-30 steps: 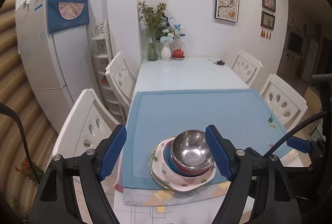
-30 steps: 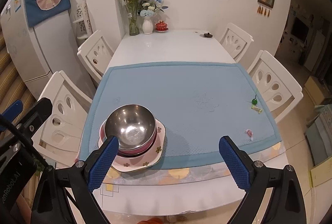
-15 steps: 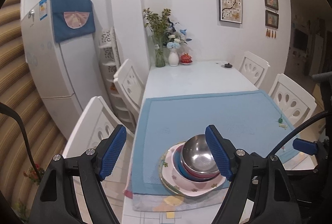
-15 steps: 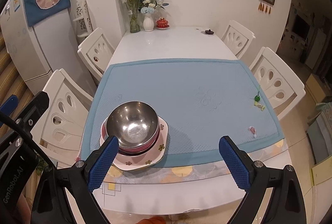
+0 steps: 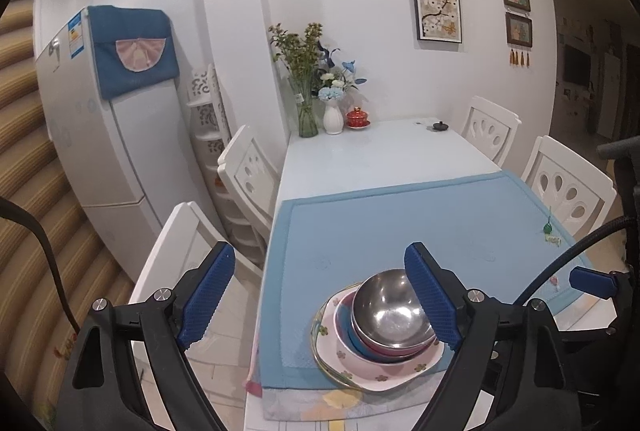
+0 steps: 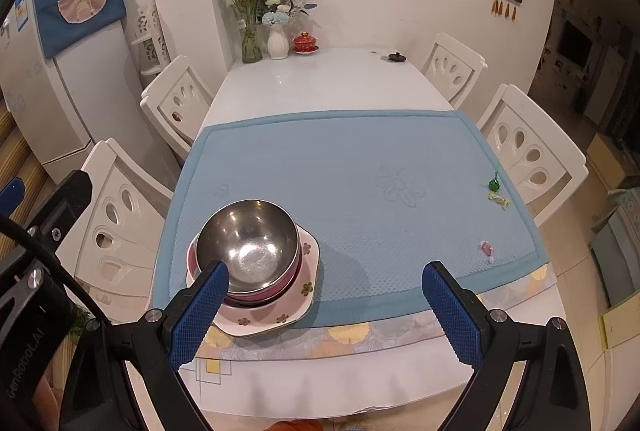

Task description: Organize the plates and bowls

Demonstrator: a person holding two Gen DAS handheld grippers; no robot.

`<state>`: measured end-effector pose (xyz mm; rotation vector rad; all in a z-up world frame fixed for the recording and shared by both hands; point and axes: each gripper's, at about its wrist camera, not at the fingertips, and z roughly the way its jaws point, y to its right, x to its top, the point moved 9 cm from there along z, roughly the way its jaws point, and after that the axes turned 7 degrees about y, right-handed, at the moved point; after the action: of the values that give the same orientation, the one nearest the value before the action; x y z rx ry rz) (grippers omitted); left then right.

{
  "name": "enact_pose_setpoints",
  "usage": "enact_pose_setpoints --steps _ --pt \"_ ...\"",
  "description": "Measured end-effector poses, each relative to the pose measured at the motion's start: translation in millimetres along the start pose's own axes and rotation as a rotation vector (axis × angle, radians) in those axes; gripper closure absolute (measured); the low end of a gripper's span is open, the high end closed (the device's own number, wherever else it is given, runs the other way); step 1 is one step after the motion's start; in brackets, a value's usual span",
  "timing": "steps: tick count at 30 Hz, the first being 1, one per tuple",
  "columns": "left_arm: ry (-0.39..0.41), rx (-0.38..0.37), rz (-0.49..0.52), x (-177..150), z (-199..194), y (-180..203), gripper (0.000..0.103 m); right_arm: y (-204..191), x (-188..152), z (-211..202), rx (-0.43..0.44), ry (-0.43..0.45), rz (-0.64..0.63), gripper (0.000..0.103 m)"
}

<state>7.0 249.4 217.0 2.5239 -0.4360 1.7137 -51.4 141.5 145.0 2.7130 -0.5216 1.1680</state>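
A steel bowl [image 6: 250, 239] sits on top of a stack: below it a pink bowl [image 6: 192, 258], then a pink flowered plate [image 6: 304, 289], at the near left corner of the blue mat [image 6: 380, 183]. In the left wrist view the steel bowl [image 5: 390, 313] rests over blue and pink bowls on the flowered plate [image 5: 360, 371]. My left gripper [image 5: 320, 299] is open and empty, above the table's left edge, left of the stack. My right gripper [image 6: 324, 311] is open and empty, over the table's near edge, right of the stack.
White chairs [image 6: 120, 215] stand on both sides of the table. Vases with flowers [image 6: 276, 31], a red lidded cup [image 6: 305, 42] and a small black lid [image 6: 397, 57] stand at the far end. Wrapped candies [image 6: 496, 191] lie on the mat's right edge. A fridge [image 5: 100, 119] stands at the left.
My left gripper has swung left and back, so the stack now lies under its right finger. My right gripper has drawn back slightly. The stack has not moved.
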Motion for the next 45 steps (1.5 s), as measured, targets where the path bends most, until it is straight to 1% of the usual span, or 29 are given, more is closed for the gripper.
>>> enact_pose_setpoints --steps 12,16,21,26,28,30,39,45 --pt "-0.003 -0.018 0.007 1.3 13.2 2.5 0.013 -3.7 4.7 7.8 0.000 0.000 0.018 0.007" --pt "-0.009 -0.023 0.011 0.4 18.1 2.9 0.013 -7.4 7.0 10.9 -0.008 0.000 0.012 0.007" --pt "-0.018 -0.030 0.010 0.8 26.7 1.5 0.009 -9.1 10.7 17.9 -0.015 -0.006 0.008 0.007" --pt "-0.019 -0.040 0.013 3.5 37.1 0.9 0.008 -9.6 17.1 25.1 -0.032 -0.006 0.011 0.007" --pt "-0.027 -0.045 0.017 4.3 42.8 1.6 0.006 -9.3 18.8 28.4 -0.036 -0.010 0.015 0.007" --pt "-0.040 -0.045 0.020 4.9 49.1 1.5 0.003 -8.8 20.2 32.1 -0.044 -0.014 0.021 0.007" --pt "-0.087 -0.084 0.012 -0.2 70.7 1.2 0.002 -6.4 19.7 42.8 -0.077 -0.032 0.046 0.007" --pt "-0.118 -0.090 0.019 -5.4 81.0 -2.6 0.002 -10.3 18.1 50.5 -0.078 -0.047 0.064 0.007"
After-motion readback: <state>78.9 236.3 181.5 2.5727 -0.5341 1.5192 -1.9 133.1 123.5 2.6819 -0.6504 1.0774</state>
